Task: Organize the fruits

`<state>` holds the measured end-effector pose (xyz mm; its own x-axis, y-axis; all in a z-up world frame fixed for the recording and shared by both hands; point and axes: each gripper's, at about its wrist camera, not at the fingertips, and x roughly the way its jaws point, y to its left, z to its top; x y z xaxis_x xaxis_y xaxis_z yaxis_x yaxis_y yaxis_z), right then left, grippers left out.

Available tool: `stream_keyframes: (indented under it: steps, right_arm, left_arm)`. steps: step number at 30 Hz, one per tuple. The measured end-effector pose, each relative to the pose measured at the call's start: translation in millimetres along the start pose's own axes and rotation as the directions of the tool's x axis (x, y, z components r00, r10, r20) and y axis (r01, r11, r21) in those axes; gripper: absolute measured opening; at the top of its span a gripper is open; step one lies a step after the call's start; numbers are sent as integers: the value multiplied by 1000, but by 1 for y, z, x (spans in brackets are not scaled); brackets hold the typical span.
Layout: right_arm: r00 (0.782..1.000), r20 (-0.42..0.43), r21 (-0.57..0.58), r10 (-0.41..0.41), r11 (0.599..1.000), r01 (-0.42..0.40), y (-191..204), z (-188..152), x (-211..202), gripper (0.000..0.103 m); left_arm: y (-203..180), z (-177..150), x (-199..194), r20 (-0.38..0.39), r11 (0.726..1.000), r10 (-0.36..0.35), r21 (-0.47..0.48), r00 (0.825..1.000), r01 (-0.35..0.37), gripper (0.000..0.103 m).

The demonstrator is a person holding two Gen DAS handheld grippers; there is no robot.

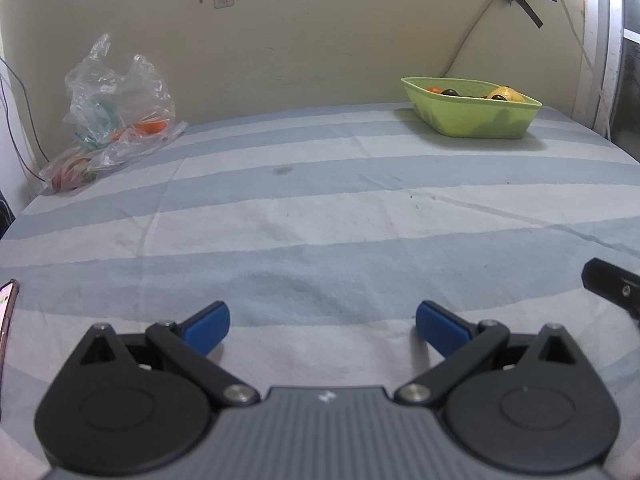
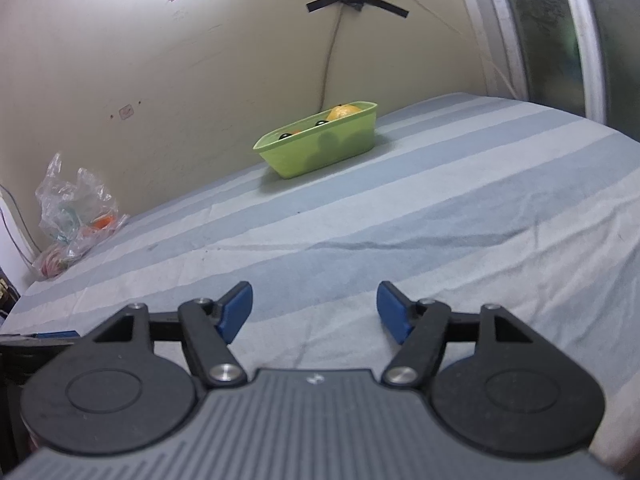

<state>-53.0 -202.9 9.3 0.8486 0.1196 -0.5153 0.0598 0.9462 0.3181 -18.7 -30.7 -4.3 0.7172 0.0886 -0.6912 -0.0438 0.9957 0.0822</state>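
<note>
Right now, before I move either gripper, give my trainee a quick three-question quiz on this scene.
1. True or false: the left gripper holds a fruit.
2. Where does the green basket sit? A) near the wall on the striped sheet B) between the right gripper's blue fingers C) inside the plastic bag
3. Fill in: the largest fruit showing above the basket's rim is coloured ____.

Key: 1 false, its jaws stand open and empty; 2 A; 3 yellow.
</note>
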Motion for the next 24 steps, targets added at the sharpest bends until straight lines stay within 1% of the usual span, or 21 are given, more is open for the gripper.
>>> stream_keyframes:
  steps: [5,11,17,24]
  right_arm:
    - [999,-47,-56,22,998,-25,6,16,15,73]
    - [998,-55,-120,32,992,-39,10,32,23,75]
    - [999,-38,-126,36,991,-40,6,43,27,76]
    - [999,-28,-114,27,993,-30,-2,50,30,76]
  left_arm:
    - [-2,6,2,14,1000,12,2,1000,-12,103]
    - [-1,16,7,27,999,35,-12,999,-35,103]
    - [-5,24,11,40,998,56,-7,998,-55,103]
    - [-19,37,13,60,998,53,22,997,-55,103]
